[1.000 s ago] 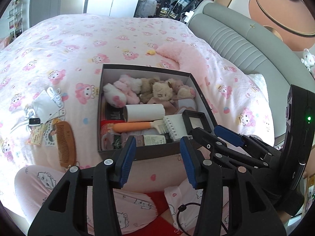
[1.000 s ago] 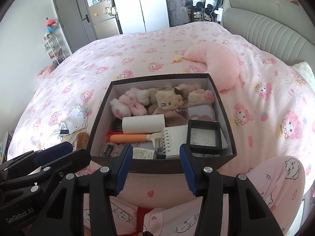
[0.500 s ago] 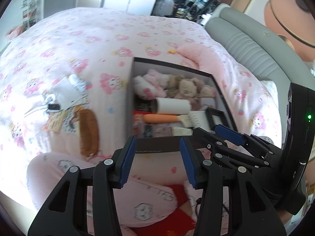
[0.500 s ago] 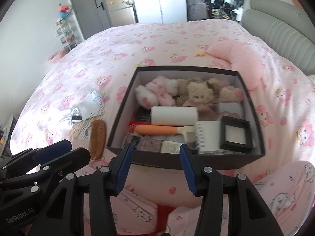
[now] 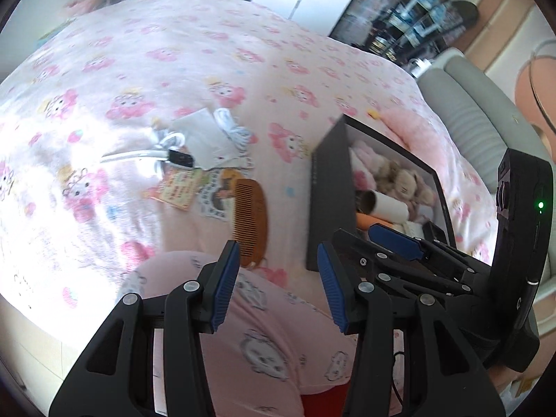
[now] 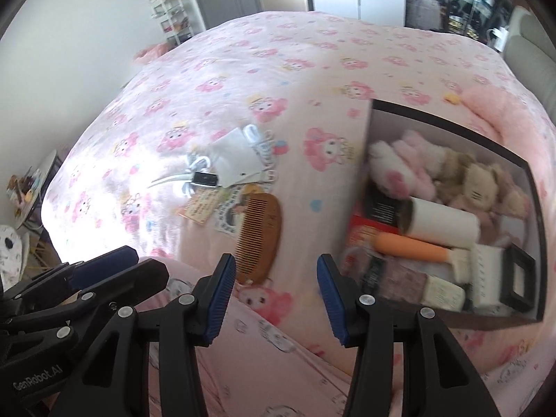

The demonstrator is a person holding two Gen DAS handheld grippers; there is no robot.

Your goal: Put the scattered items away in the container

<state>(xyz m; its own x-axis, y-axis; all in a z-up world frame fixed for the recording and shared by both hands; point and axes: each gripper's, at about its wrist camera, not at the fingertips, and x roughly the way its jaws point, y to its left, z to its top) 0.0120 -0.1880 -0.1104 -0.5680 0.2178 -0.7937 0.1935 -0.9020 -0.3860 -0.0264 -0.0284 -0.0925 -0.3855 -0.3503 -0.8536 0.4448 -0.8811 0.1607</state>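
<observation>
A dark box [image 5: 330, 201] [image 6: 451, 125] on the pink bedspread holds plush toys [image 6: 462, 180], a white roll [image 6: 441, 226], an orange-handled brush [image 6: 410, 246] and a small frame [image 6: 517, 278]. Left of it lie a wooden comb [image 5: 252, 219] [image 6: 259, 236], printed cards [image 5: 180, 191] [image 6: 201, 208], a white pouch [image 6: 236, 163], a white cable [image 5: 232, 128] and a small black device [image 6: 205, 179]. My left gripper [image 5: 278, 257] is open and empty, just short of the comb's near end. My right gripper [image 6: 276, 267] is open and empty too, between the comb and the box.
A person's knee in pink pyjamas [image 5: 250, 312] [image 6: 264, 365] lies right under both grippers. A pink plush cushion [image 6: 504, 118] rests behind the box, by the grey padded headboard [image 5: 479, 111]. A shelf rack [image 6: 173, 17] and a door stand beyond the bed.
Both grippers swung left, off the box and toward the comb and the small items beside it. The box has slid to the right of both views. Both stayed open.
</observation>
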